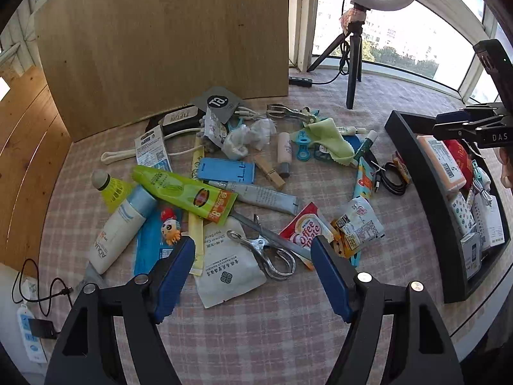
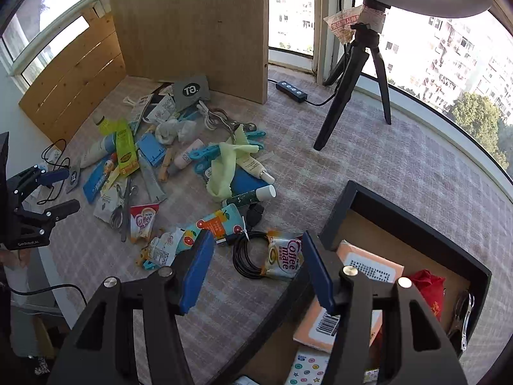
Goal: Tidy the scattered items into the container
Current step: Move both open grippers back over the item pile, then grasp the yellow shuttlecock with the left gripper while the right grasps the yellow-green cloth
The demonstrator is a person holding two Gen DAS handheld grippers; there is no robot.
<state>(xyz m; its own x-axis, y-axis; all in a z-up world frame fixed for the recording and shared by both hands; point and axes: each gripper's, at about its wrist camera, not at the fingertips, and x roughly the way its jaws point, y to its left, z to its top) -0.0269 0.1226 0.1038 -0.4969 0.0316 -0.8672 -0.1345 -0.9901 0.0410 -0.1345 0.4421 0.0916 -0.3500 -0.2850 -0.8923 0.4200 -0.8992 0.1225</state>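
Observation:
A heap of scattered items covers the checked tablecloth: a green tube (image 1: 186,192), a white AQUA bottle (image 1: 112,237), a blue phone stand (image 1: 226,170) and a yellow-green cloth (image 1: 330,138). My left gripper (image 1: 255,250) is open above metal tongs (image 1: 272,256) and a white shower-cap sachet (image 1: 227,269), touching neither. My right gripper (image 2: 256,243) is open over a coiled black cable (image 2: 248,256) and a Coffee mate sachet (image 2: 283,255), just left of the black container (image 2: 416,224). The container holds an orange pack (image 2: 368,266), a red pouch (image 2: 429,288) and other items.
A tall wooden board (image 1: 160,41) stands behind the heap. A ring-light tripod (image 2: 349,89) and a black power strip (image 2: 291,91) stand at the back right. The round table's edge (image 2: 231,330) runs close to my right gripper. A black cable (image 1: 41,288) hangs off the left.

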